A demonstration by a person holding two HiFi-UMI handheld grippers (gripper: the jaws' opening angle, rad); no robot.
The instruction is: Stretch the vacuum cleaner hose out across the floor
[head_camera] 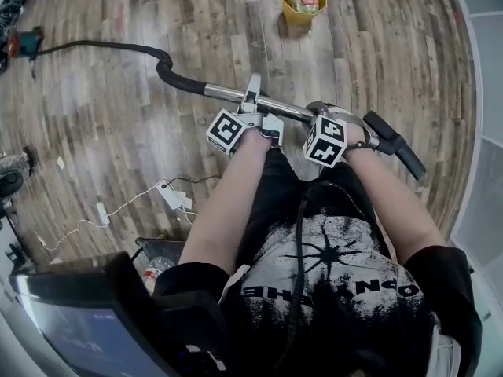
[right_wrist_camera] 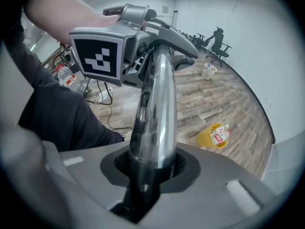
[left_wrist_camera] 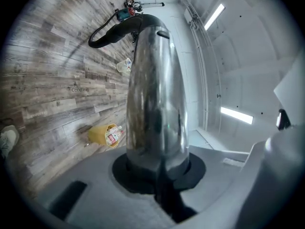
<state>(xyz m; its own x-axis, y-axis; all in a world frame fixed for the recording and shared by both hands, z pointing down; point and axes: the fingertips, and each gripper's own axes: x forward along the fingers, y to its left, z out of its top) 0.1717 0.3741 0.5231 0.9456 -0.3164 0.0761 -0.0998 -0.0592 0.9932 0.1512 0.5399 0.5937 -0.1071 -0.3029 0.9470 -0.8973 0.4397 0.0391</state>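
A tipped yellow bin [head_camera: 302,2] is holding packets. The left gripper [head_camera: 255,110] and right gripper [head_camera: 334,116] are each clamping the vacuum's metal tube [head_camera: 295,110], its black hose [head_camera: 118,47] trailing leftward along the floor [head_camera: 369,45]. Only the gripper views are showing a white cup [left_wrist_camera: 125,65].

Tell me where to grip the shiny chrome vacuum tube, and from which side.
Take the chrome tube on its straight stretch, between the black hose and the black handle, jaws square across it from the person's side. It is rigid, round and slim; the hose would likely flex. The left gripper and right gripper are shut there.
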